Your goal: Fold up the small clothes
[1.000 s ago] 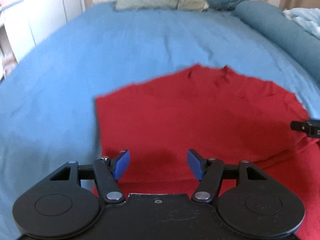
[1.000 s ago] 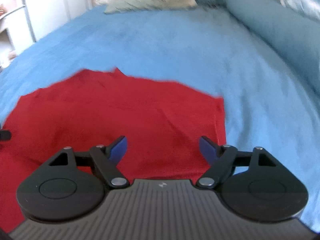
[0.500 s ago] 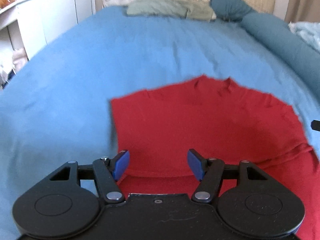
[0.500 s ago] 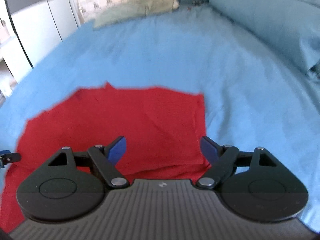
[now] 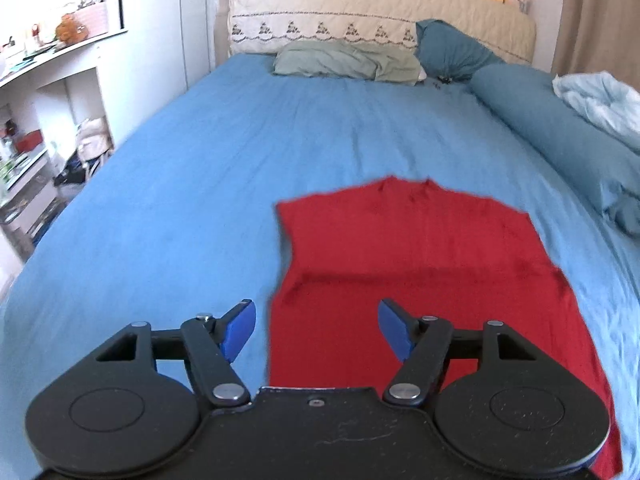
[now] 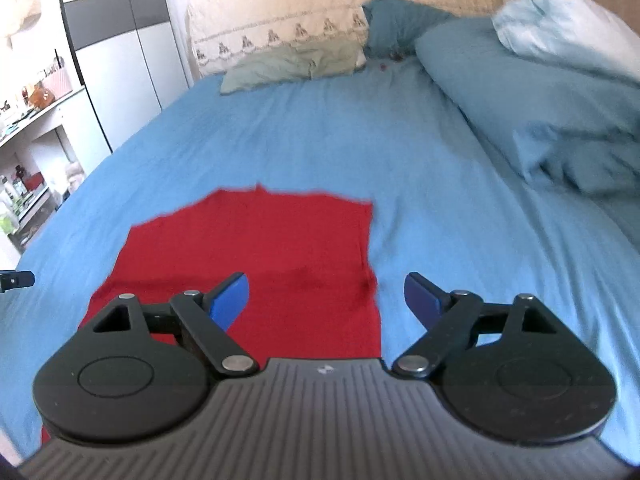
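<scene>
The red garment [image 5: 416, 280] lies flat on the blue bed [image 5: 200, 184], long axis running away from both tools. The left gripper [image 5: 316, 326] straddles its left edge, the right gripper [image 6: 326, 300] its right edge (each spread wide, empty) — about equally near.

A blue-sheeted bed [image 5: 248, 168] carries a flat red garment [image 5: 412, 264], a green pillow [image 5: 348, 60] and teal bolster [image 5: 560, 136].
</scene>
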`<act>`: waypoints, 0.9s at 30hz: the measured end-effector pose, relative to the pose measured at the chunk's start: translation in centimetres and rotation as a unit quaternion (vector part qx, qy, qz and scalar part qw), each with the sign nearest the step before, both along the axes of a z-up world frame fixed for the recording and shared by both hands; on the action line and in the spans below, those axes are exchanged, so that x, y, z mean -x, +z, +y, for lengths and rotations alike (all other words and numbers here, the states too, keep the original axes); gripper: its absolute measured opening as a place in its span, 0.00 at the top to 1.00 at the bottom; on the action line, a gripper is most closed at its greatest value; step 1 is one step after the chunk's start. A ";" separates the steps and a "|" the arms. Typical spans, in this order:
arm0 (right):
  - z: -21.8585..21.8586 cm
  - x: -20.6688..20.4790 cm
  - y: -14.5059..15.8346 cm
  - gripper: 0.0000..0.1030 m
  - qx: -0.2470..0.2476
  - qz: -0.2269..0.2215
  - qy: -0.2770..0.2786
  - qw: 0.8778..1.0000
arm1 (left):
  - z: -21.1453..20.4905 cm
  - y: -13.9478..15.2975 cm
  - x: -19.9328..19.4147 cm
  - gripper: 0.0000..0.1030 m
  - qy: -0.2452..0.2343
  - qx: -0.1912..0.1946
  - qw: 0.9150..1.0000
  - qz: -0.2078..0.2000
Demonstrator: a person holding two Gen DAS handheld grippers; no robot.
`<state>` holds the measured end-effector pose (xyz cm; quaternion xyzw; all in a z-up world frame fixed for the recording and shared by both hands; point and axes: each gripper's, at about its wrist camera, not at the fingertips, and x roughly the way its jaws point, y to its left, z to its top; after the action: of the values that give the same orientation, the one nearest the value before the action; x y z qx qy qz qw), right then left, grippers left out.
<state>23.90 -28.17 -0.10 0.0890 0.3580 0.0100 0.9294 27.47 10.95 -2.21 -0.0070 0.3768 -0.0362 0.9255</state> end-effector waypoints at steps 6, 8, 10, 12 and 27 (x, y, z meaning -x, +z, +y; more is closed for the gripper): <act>0.0 6.9 -4.0 0.02 -0.008 0.039 -0.002 0.999 | 0.9 -5.0 6.2 0.30 0.014 0.015 0.999 0.030; 0.2 8.7 -5.7 0.02 -0.004 0.044 -0.003 0.999 | 1.5 -6.9 8.2 0.30 0.020 0.027 0.999 0.035; 0.4 10.2 -7.6 0.03 0.002 0.047 -0.005 0.999 | 1.7 -8.8 9.9 0.31 0.023 0.023 0.999 0.035; 0.7 11.6 -9.5 0.05 0.007 0.056 -0.005 0.998 | 1.9 -10.4 11.3 0.32 0.026 0.024 0.999 0.035; 3.6 16.6 -13.9 0.26 0.035 0.098 -0.014 0.994 | 2.1 -13.8 16.0 0.44 0.029 0.046 0.998 0.030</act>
<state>7.29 -24.57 -13.95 0.0625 0.4462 -0.0244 0.8924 11.51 13.06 -15.96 -0.0615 0.4022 -0.0262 0.9131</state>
